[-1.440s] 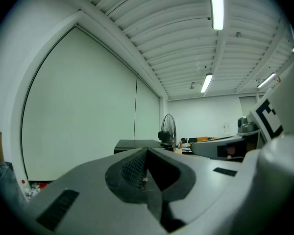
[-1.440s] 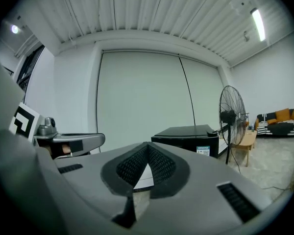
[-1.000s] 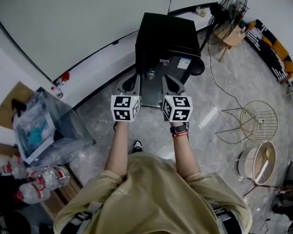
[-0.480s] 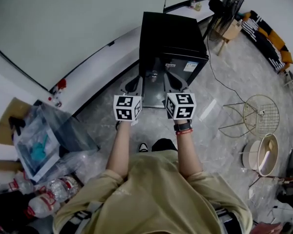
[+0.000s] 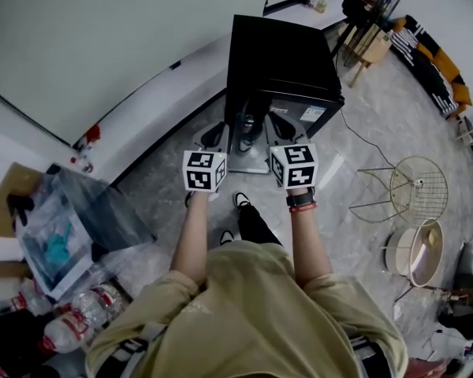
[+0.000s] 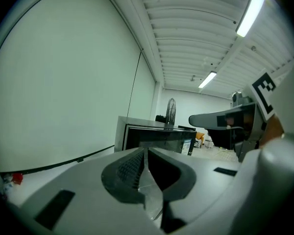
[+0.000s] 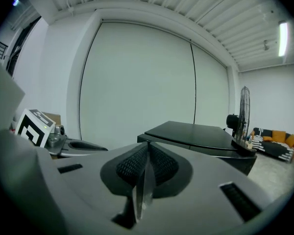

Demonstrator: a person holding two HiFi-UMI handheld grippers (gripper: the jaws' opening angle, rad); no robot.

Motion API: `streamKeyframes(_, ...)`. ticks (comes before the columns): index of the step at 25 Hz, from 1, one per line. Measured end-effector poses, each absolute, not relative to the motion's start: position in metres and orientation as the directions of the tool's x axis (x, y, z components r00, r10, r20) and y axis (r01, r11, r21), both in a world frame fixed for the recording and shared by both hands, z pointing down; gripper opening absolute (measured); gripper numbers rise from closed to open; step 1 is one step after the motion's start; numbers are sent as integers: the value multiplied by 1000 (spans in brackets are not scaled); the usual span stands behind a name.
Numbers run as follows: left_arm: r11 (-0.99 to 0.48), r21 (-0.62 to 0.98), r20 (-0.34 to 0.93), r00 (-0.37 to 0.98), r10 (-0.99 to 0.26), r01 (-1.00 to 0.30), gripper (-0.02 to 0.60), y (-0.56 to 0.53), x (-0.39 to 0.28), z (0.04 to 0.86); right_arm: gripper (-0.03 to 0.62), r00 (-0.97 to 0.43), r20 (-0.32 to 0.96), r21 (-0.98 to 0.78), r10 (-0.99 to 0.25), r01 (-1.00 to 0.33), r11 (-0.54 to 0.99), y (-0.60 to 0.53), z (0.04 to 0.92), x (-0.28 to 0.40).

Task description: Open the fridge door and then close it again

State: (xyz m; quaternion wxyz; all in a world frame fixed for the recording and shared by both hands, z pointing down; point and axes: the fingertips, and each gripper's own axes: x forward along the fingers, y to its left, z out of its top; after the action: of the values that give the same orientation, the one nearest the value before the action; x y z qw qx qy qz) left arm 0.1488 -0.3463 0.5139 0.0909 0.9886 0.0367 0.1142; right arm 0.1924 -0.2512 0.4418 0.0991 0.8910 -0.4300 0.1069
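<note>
A small black fridge stands against the white wall, its door shut and facing me. It also shows in the left gripper view as the fridge and in the right gripper view as the fridge, seen from above its top. My left gripper is shut and empty, just in front of the fridge door's left side. My right gripper is shut too, with nothing in it, before the door's right half. Up close, the left gripper and right gripper both have their pads pressed together.
A standing fan and a small wooden table are right of the fridge. Wire stools and a round bin are on the floor at right. A clear plastic box and water bottles lie at left.
Both grippers have moved forward towards the fridge, and the fridge now looks larger and closer. One foot has stepped forward. Both grippers stay shut.
</note>
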Motion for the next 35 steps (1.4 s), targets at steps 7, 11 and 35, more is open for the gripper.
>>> streamKeyframes(7, -978, 204, 274, 957, 91, 34, 21, -368, 177, 543, 25, 559, 338, 177, -758, -828, -532, -269, 448, 224)
streamKeyframes(11, -976, 217, 298, 950, 96, 31, 21, -376, 195, 558, 25, 513, 366, 214, -777, -859, -466, -276, 447, 243)
streamKeyframes(35, -945, 307, 444, 861, 249, 115, 186, -385, 255, 654, 188, 315, 612, 419, -726, -907, -40, -318, 485, 287)
